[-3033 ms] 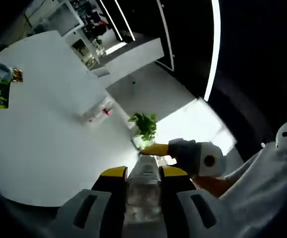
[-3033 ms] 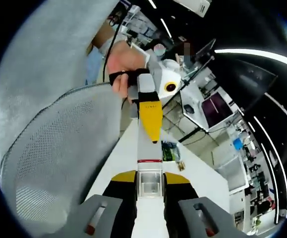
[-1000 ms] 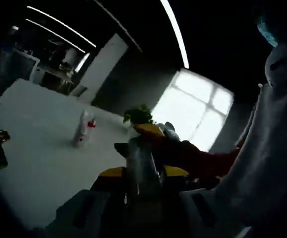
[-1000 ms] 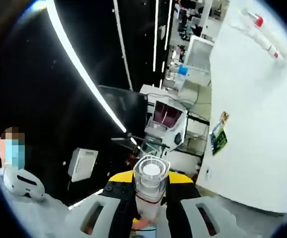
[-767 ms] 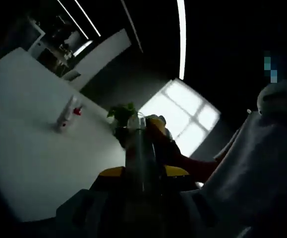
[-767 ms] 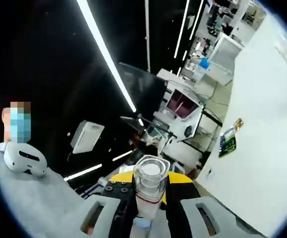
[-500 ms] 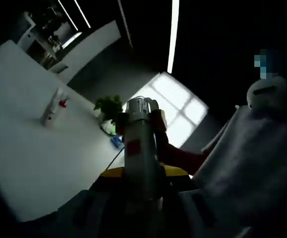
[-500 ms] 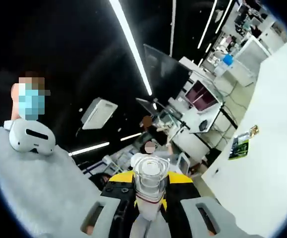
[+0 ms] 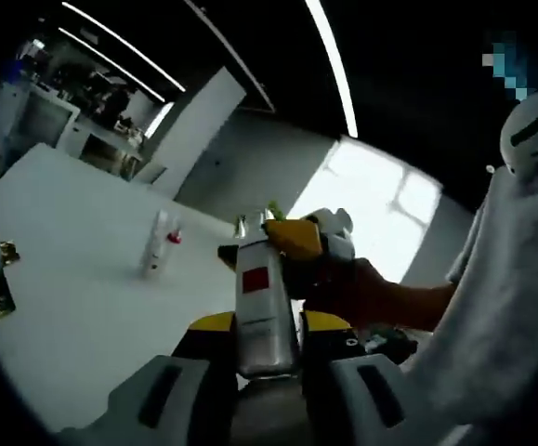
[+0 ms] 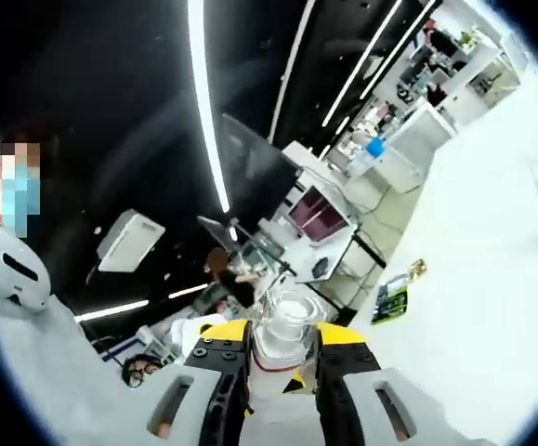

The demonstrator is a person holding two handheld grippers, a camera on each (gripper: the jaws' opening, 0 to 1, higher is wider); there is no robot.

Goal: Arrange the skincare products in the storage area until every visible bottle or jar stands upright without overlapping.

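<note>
Both your grippers (image 9: 267, 325) (image 10: 282, 358) now clamp the same bottle (image 9: 261, 297), seemingly swung round since a second ago, well above the table (image 9: 73, 307).

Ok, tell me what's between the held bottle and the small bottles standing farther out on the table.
Bare white table in the left gripper view, from the held bottle to the standing bottles.

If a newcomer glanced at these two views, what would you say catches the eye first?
In the left gripper view, a silver bottle with a red label sits between the left gripper's yellow-tipped jaws, with the right gripper right behind its top. The right gripper view shows the bottle's clear cap end-on between that gripper's jaws. Farther off, a white bottle with a red top stands on the white table.
</note>
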